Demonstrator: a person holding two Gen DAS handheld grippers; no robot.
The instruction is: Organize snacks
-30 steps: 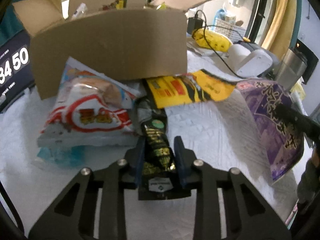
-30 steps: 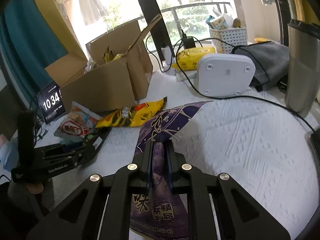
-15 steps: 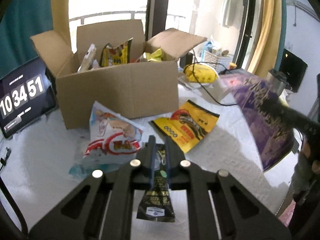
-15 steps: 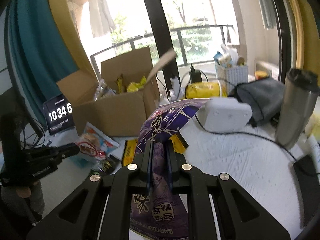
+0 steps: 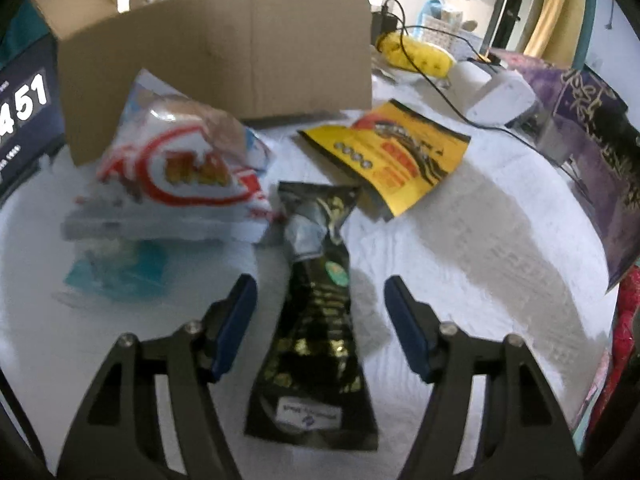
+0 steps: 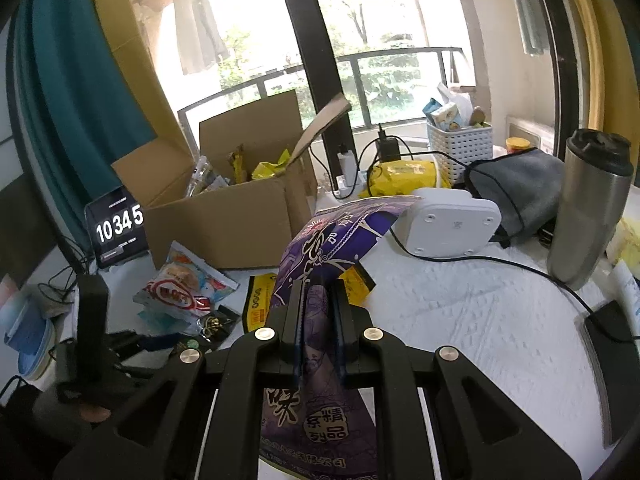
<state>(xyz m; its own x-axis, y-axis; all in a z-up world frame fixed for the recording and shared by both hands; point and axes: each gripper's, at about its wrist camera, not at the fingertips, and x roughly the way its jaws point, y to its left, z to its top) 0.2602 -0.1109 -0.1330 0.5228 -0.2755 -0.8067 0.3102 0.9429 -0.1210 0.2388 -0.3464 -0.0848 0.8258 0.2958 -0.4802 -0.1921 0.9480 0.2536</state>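
White textured cloth [image 5: 460, 280] now bears the black-and-gold packet [image 5: 316, 320], clamped and lifted half a second ago, lying loose between the left gripper's [image 5: 318, 294] opening jaws. Only the right wrist view shows the right gripper [image 6: 318, 300] pinched tight on the raised purple bag [image 6: 320, 264], plus a steel tumbler [image 6: 588, 212]. Beyond, the open cardboard box [image 6: 224, 220] holds several snack packets.

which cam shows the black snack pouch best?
Left wrist: the black snack pouch lies whole on the white cloth between the opening left claw fingers, untouched. Right wrist shows only a dark corner beside the red-and-white bag.
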